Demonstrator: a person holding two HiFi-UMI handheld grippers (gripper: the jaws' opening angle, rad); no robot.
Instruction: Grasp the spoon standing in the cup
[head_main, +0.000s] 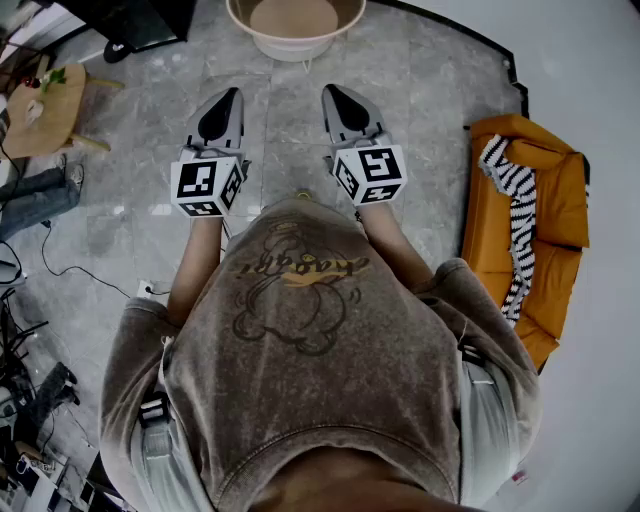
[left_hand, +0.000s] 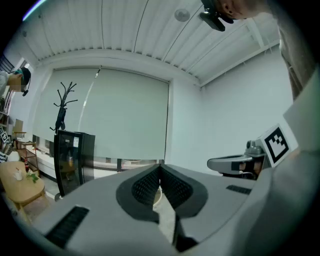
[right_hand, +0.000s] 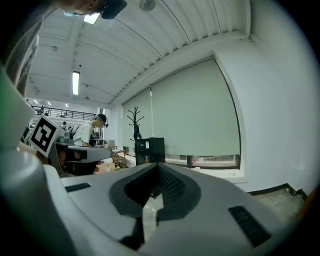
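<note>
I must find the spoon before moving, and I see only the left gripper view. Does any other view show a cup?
Observer: No cup or spoon shows in any view. The head view shows part of a round beige table straight ahead.
Operator: Is the other gripper free?
Observer: Yes, the right gripper is shut, with nothing between its jaws.
Operator: What stands on the right side?
Observer: An orange sofa with a striped cloth lying on it.
</note>
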